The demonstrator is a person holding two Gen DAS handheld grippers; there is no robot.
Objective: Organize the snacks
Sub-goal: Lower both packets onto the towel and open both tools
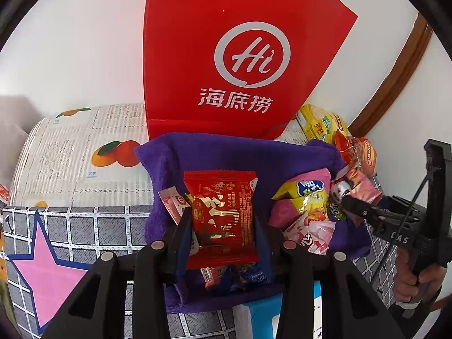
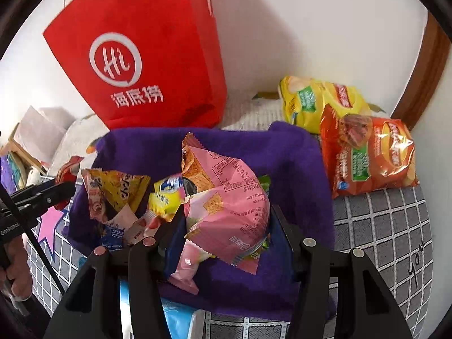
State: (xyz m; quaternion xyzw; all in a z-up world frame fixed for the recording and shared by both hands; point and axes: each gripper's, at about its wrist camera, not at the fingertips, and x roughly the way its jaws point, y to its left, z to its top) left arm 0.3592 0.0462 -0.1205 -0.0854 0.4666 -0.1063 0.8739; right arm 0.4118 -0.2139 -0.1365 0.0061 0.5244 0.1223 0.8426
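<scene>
A purple cloth-lined basket (image 1: 226,152) (image 2: 296,163) holds several small snack packs. My left gripper (image 1: 223,220) is shut on a red snack packet (image 1: 223,214) and holds it upright over the basket's near left side. My right gripper (image 2: 226,220) is shut on a pink cracker pack (image 2: 231,206) over the basket's near side. The right gripper also shows at the right of the left wrist view (image 1: 364,212), and the left one at the left of the right wrist view (image 2: 56,192). A yellow snack pack (image 1: 308,197) (image 2: 166,195) lies in the basket.
A red paper bag (image 1: 226,56) (image 2: 147,56) stands against the wall behind the basket. A yellow chip bag (image 2: 319,101) and an orange chip bag (image 2: 370,152) lie at the right. The surface is a grey checked cloth (image 2: 381,226) with a pink star (image 1: 42,271).
</scene>
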